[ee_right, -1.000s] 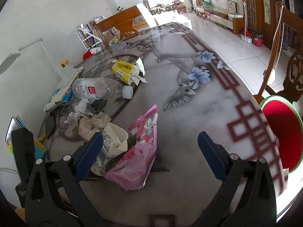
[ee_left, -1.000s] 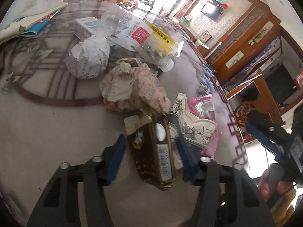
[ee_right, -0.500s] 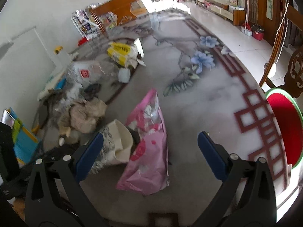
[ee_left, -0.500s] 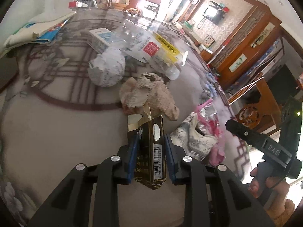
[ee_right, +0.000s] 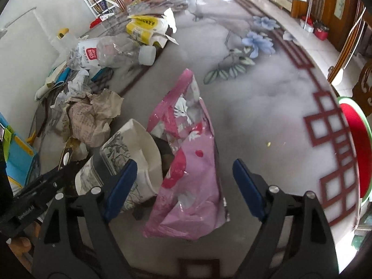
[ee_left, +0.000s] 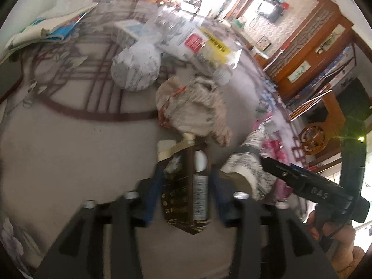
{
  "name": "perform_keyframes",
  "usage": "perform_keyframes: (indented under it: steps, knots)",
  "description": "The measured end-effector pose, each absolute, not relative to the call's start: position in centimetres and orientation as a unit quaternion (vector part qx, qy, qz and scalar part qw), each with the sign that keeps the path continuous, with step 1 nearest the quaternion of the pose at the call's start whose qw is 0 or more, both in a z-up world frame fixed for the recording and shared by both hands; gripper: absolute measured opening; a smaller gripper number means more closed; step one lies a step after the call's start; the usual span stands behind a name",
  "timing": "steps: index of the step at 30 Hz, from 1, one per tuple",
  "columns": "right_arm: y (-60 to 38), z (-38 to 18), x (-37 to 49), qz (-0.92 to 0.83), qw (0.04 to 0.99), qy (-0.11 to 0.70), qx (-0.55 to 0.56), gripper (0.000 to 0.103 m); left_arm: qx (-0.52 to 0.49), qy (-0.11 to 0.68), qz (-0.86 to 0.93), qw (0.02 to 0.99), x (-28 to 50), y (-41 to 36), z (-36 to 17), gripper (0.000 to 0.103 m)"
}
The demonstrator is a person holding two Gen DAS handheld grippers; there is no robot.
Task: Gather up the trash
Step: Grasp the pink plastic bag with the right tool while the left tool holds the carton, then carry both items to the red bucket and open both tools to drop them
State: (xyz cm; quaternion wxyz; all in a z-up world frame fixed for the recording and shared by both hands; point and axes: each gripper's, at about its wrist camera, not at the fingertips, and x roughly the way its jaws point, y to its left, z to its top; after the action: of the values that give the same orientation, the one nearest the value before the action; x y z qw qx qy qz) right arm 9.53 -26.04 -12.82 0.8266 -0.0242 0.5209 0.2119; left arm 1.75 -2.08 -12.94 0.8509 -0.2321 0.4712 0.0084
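Left gripper [ee_left: 186, 183] jaws opening around brown carton [ee_left: 186, 195]; right gripper [ee_right: 184, 186] jaws closing, astride pink bag [ee_right: 190, 162] at 12 o'clock

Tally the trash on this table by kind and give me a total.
Crumpled paper: 2, a brownish wad and a white wad
Clear plastic bottle: 1
Yellow-and-white packet: 1
Pink foil bag: 1
Printed paper cup: 1
Dark carton: 1
Small white box: 1
Total: 8
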Motion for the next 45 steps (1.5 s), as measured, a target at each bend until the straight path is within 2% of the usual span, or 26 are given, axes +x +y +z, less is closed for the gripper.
perform_keyframes:
  steps: [2, 3, 4, 6, 7, 14, 25, 35, 45]
  knots:
    - [-26.1, -12.9, 9.4, 0.215, 0.825, 0.523, -0.024, 0.067, -0.25, 0.473, 0.0, 0.845, 1.7, -1.8, -13.4, 0.044]
    - [-26.1, -12.9, 9.5, 0.216, 0.825, 0.521, -0.024, 0.055, -0.249, 0.472, 0.0, 0.846, 1.7, -1.8, -13.4, 0.043]
    - [-26.1, -12.7, 9.4, 0.221, 0.826, 0.518, -0.02, 0.044, -0.241, 0.468, 0.0, 0.85, 1.6, -1.9, -13.2, 0.035]
    - [-26.2, -12.3, 9.3, 0.226, 0.83, 0.51, -0.016, 0.039, -0.229, 0.462, -0.002, 0.857, 1.5, -2.2, -12.7, 0.028]
    - [-26.3, -12.0, 9.2, 0.23, 0.832, 0.504, -0.012, 0.036, -0.221, 0.458, 0.0, 0.861, 1.5, -2.4, -12.4, 0.027]
    - [-27.8, -9.4, 8.5, 0.247, 0.855, 0.456, 0.018, 0.034, -0.206, 0.422, 0.017, 0.883, 0.3, -2.9, -10.1, 0.026]
    - [-33.6, -7.7, 8.5, 0.245, 0.867, 0.424, 0.091, 0.034, -0.175, 0.377, -0.008, 0.91, 0.7, -7.2, -5.2, 0.026]
    - [-37.1, -5.8, 7.3, 0.242, 0.882, 0.386, 0.119, 0.034, -0.158, 0.374, -0.063, 0.912, 2.7, -13.2, -3.8, 0.026]
    - [-42.9, -4.4, 6.7, 0.197, 0.903, 0.354, 0.143, 0.034, -0.172, 0.374, -0.088, 0.907, 3.7, -15.7, -3.4, 0.026]
